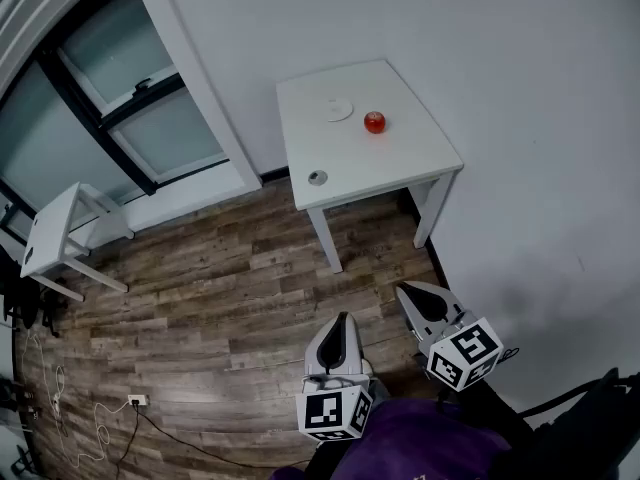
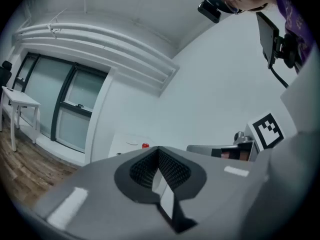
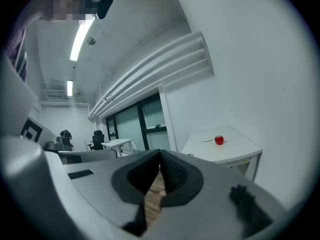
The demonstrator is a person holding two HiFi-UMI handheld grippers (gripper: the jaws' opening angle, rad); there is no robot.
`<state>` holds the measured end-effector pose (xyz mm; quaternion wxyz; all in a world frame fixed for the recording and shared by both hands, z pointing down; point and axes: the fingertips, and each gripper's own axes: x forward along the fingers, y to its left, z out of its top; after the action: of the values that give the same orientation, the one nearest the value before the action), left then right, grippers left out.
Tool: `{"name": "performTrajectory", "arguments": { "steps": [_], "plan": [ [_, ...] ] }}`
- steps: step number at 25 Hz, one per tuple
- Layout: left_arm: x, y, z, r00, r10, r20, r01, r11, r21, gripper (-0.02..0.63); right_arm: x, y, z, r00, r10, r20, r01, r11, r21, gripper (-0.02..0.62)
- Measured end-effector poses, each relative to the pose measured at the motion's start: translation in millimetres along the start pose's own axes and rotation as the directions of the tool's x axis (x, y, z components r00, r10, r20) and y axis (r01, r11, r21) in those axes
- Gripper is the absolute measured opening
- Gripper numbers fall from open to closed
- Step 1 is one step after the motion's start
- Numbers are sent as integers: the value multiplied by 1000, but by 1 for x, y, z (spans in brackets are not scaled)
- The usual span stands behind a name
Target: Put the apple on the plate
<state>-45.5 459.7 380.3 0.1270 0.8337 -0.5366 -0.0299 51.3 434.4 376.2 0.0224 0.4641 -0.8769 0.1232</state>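
Note:
A red apple (image 1: 374,122) sits on a small white table (image 1: 400,158) against the wall, just right of a white plate (image 1: 338,109). Both grippers hang low over the wooden floor, well short of the table and apart from it. My left gripper (image 1: 343,317) and right gripper (image 1: 403,290) point toward the table, each shut with nothing between the jaws. In the left gripper view the apple (image 2: 145,146) and plate (image 2: 132,142) show small and far beyond the closed left gripper (image 2: 158,150). The right gripper view shows the apple (image 3: 219,140) past the closed right gripper (image 3: 160,154).
A small round object (image 1: 317,177) lies near the table's front edge. A second white table (image 1: 50,230) stands at the left by the dark-framed glass panels (image 1: 120,118). A power strip (image 1: 137,400) and cables lie on the floor. A white wall runs along the right.

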Motion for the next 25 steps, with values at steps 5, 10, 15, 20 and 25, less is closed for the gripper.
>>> {"name": "performTrajectory", "arguments": {
  "steps": [5,10,15,20,25],
  "plan": [
    [21,31,10,1000,-9,-5,9,1000,0,6,37,0,7,1000,-10,5,10,1000,-2,11],
    [35,55,15,1000,-20,-17,21,1000,2,6,66,-5,5,999,-36,-22,36,999,2,11],
    [48,71,10,999,-12,-37,11,1000,-24,6,81,-19,2,996,-72,-44,73,997,25,11],
    [72,73,6,999,-10,-50,9,1000,-22,6,99,-52,0,991,-119,-68,122,992,38,11],
    [109,82,10,999,20,-47,-21,1000,-20,6,128,-79,8,994,-88,-71,92,995,45,11]
  ]
}}
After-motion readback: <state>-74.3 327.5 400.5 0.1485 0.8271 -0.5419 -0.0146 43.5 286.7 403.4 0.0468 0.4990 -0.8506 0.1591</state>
